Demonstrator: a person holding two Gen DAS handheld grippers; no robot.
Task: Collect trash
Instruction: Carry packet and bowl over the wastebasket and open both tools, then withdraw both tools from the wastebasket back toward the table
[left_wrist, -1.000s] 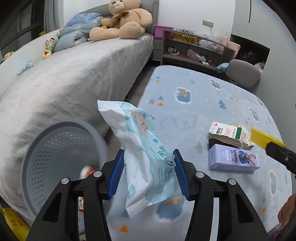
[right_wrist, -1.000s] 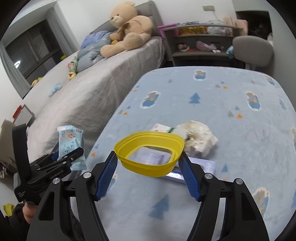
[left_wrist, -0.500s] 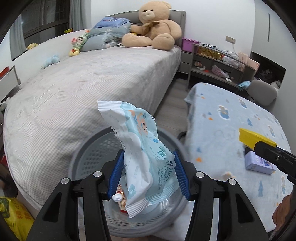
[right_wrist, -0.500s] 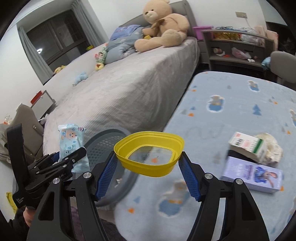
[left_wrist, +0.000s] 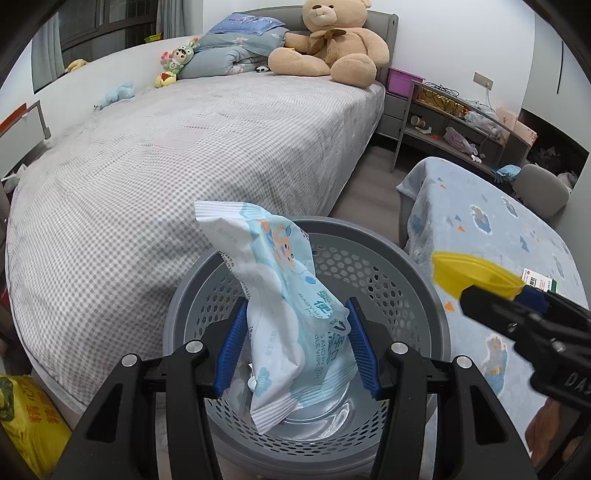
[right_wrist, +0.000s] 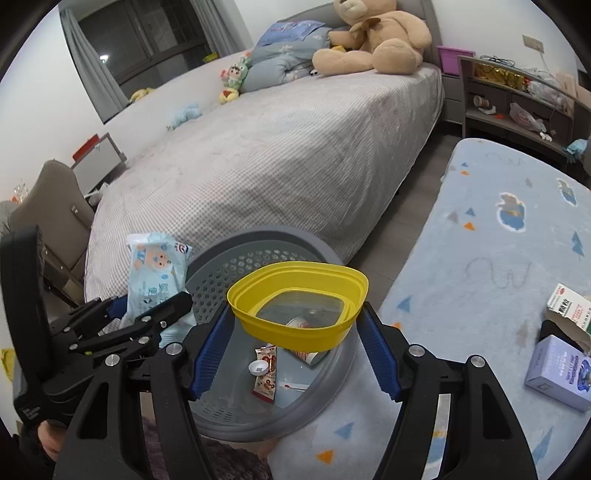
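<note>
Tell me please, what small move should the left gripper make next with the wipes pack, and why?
Probably open the left gripper and drop the wipes pack. Its fingers clamp the pack directly over the open grey basket, which already holds trash. The right gripper, holding the yellow bowl, hangs over the basket too.

Left gripper (left_wrist: 295, 345) and right gripper (right_wrist: 295, 345) both clamped, side by side.

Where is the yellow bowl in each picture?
Left wrist view: yellow bowl at the right edge, held by the right tool, beside the gray basket.
Right wrist view: yellow bowl in the center, over the basket.
Shared landmark: teddy bear.
</note>
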